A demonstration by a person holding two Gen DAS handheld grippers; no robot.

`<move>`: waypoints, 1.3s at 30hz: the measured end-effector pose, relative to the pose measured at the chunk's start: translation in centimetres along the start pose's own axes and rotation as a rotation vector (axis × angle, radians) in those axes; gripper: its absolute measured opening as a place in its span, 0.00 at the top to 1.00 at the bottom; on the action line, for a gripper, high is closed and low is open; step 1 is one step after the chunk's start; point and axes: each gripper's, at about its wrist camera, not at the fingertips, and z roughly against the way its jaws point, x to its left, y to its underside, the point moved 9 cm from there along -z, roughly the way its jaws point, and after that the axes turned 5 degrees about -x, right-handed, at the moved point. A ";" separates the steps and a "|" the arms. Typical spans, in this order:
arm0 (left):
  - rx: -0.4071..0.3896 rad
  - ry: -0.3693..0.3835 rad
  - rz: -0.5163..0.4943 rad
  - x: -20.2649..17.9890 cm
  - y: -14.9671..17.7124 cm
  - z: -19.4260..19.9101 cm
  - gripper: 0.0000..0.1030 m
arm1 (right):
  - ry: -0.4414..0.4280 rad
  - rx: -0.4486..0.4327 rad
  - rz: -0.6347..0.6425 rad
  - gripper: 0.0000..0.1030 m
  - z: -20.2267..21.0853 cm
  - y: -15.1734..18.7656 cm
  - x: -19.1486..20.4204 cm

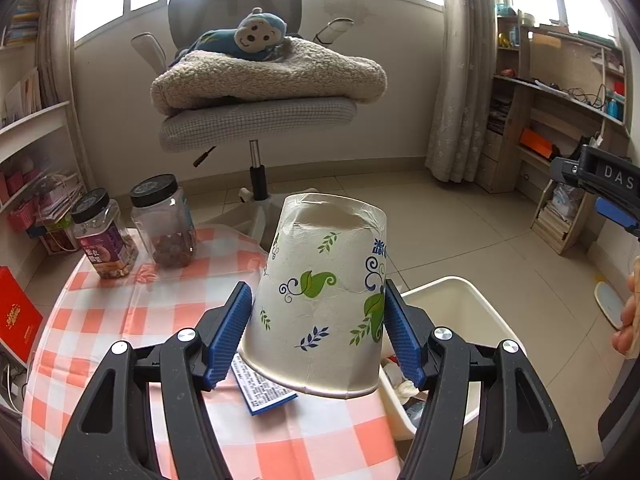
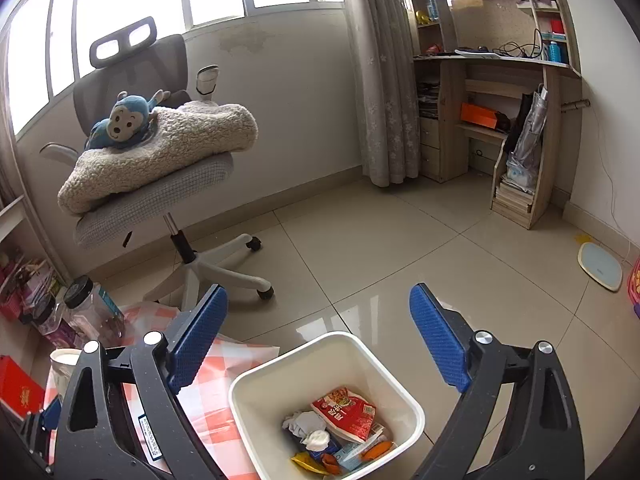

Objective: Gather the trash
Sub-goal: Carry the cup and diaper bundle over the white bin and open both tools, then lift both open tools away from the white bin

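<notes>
the paper cup (image 1: pixel 320 300), upside down and crumpled at its base, is pinched between the blue pads of the left gripper (image 1: pixel 318 320) above the edge of the checkered table (image 1: pixel 120 320), beside the white bin (image 1: pixel 452 300). the right gripper (image 2: pixel 318 336) hangs over that bin (image 2: pixel 248 392) with its fingers spread wide and nothing between them. only the right view shows the wrappers and tissue (image 2: pixel 320 436) inside; only the left view shows two jars (image 1: pixel 132 232) on the table.
</notes>
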 end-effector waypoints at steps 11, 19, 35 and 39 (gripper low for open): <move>0.101 0.186 -0.037 -10.4 0.4 -2.8 0.31 | 0.071 -0.002 -0.117 0.09 -0.4 -1.2 -6.7; 0.098 0.206 -0.068 -10.4 0.1 -2.4 0.24 | 0.090 -0.009 -0.074 0.07 0.0 -0.8 -7.1; -0.105 -0.109 -0.030 3.4 -2.7 3.2 0.15 | 0.002 -0.065 0.175 0.07 3.0 3.4 4.0; -0.105 -0.161 -0.027 6.5 -1.7 3.8 0.15 | -0.039 -0.057 0.250 0.07 3.5 5.0 7.5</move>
